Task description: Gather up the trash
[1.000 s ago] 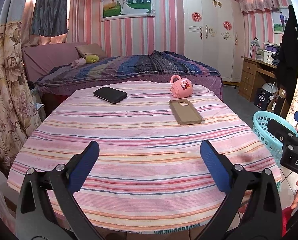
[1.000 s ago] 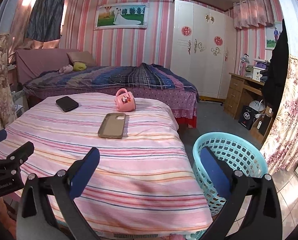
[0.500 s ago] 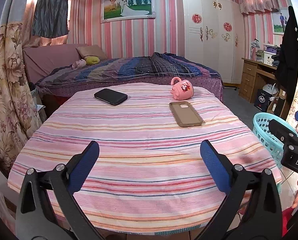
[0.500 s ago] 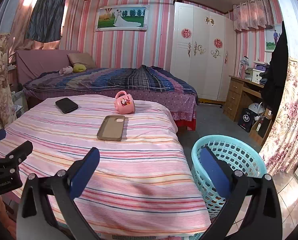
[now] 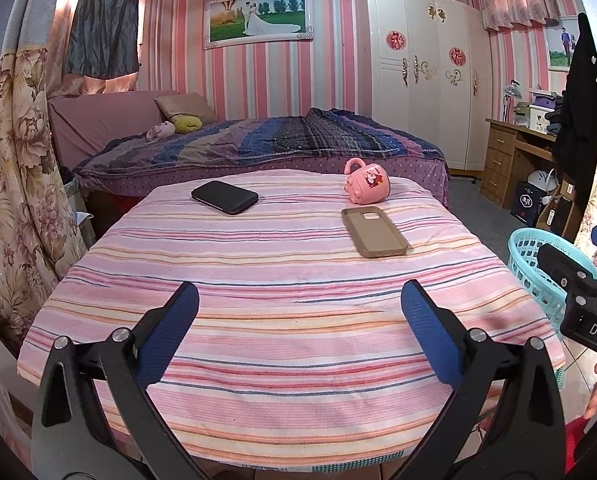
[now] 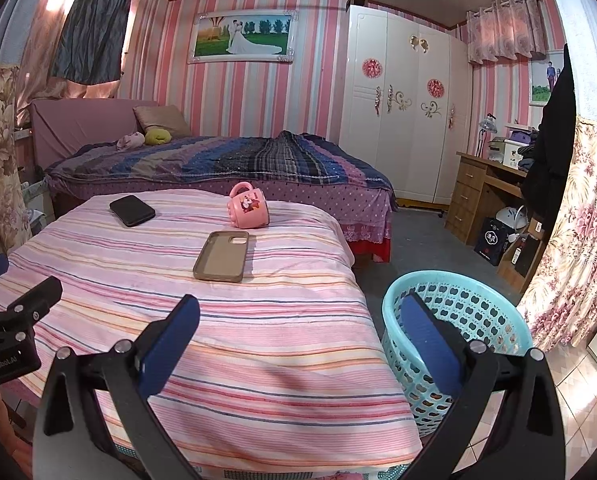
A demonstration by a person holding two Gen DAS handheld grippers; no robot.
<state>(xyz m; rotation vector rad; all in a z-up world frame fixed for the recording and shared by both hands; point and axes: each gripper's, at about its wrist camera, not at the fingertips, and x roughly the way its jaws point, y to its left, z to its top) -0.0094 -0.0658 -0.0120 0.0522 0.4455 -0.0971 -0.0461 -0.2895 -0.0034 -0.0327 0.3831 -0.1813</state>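
Note:
A pink mug [image 5: 365,180] [image 6: 248,205] lies on its side at the far end of a table covered in a pink striped cloth [image 5: 282,292] [image 6: 226,320]. A tan phone case [image 5: 374,231] [image 6: 221,255] lies in front of it. A black phone [image 5: 224,197] [image 6: 132,210] lies at the far left. A turquoise plastic basket [image 6: 454,336] [image 5: 538,268] stands on the floor right of the table. My left gripper [image 5: 298,332] is open and empty over the table's near edge. My right gripper [image 6: 298,336] is open and empty over the table's right edge, beside the basket.
A bed with a dark striped blanket [image 5: 266,144] stands behind the table. A white wardrobe [image 5: 422,72] and a wooden desk [image 5: 510,156] are at the right. Floral curtains [image 5: 14,168] hang close on the left.
Both grippers have tilted slightly, so the table and basket sit a little lower in view. Nothing on the table has moved.

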